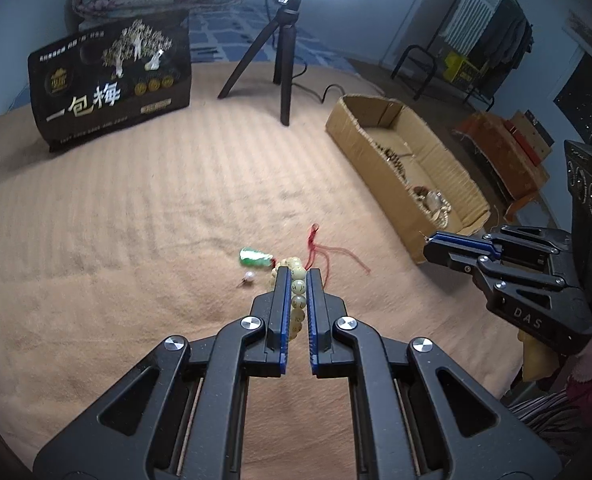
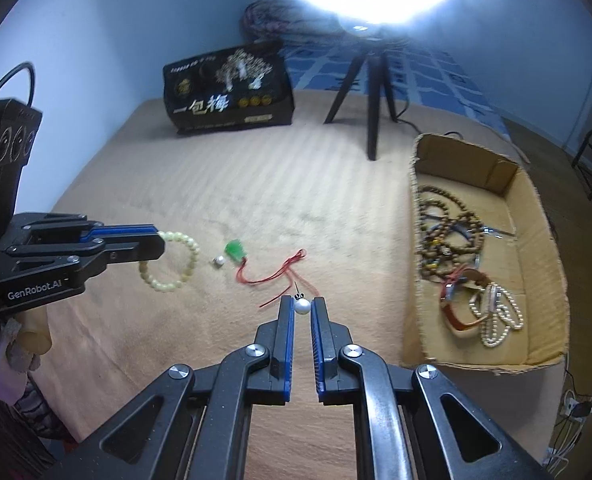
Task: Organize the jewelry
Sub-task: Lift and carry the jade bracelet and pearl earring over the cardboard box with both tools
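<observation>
Bead bracelet [image 2: 174, 260] is clamped in the left hand-held gripper [image 1: 298, 276]. The right hand-held gripper [image 2: 302, 305] pinches a pearl earring [image 2: 302, 305]; the cardboard box [image 2: 544, 264] sits at three o'clock.

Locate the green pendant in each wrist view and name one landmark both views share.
Left wrist view: green pendant lies centre frame, just beyond the left gripper.
Right wrist view: pendant lies left of centre, beside the red cord.
Shared landmark: black printed bag.

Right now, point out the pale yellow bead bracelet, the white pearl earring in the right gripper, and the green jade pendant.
pale yellow bead bracelet [image 2: 184, 258], right wrist view, beads on its far side.
white pearl earring [image 2: 302, 306], right wrist view, the pearl.
green jade pendant [image 2: 235, 251], right wrist view, the stone's middle.
</observation>
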`<state>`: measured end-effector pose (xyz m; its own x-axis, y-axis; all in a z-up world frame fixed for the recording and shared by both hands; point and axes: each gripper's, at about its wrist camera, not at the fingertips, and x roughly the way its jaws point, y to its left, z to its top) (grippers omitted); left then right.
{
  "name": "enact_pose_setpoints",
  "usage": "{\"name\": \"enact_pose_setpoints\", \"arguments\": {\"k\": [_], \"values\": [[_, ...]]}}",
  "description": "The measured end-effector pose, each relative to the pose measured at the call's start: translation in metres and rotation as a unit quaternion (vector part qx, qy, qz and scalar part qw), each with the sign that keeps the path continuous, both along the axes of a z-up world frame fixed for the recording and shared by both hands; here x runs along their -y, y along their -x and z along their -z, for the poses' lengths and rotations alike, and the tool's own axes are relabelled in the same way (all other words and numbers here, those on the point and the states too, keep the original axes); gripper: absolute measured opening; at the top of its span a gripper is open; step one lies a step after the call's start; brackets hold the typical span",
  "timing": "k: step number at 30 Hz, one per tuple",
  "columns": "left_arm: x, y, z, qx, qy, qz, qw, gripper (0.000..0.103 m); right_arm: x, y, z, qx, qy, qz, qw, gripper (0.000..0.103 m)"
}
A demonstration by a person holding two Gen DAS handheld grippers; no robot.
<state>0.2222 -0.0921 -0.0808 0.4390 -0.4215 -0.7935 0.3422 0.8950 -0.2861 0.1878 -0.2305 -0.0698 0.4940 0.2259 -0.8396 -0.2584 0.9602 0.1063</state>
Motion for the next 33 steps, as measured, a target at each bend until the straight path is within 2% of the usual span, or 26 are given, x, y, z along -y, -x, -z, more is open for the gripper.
{"name": "enact_pose_setpoints", "arguments": {"k": [10, 21, 33], "values": [[0.031, -0.005, -0.025, 0.026, 0.025, 0.020, 0.9991, 0.005, 0.049, -0.004, -0.020, 0.024, -0.007, 0.048, 0.999, 0.006], [0.093, -0.017, -0.041, 0.041, 0.050, 0.061, 0.9961, 0.005, 0.102, -0.020, -0.037, 0.044, -0.006, 0.092, 0.995, 0.006], [0.160, -0.036, -0.038, 0.038, 0.061, 0.095, 0.9928, 0.005, 0.140, -0.038, -0.025, 0.043, -0.014, 0.122, 0.992, 0.006]]}}
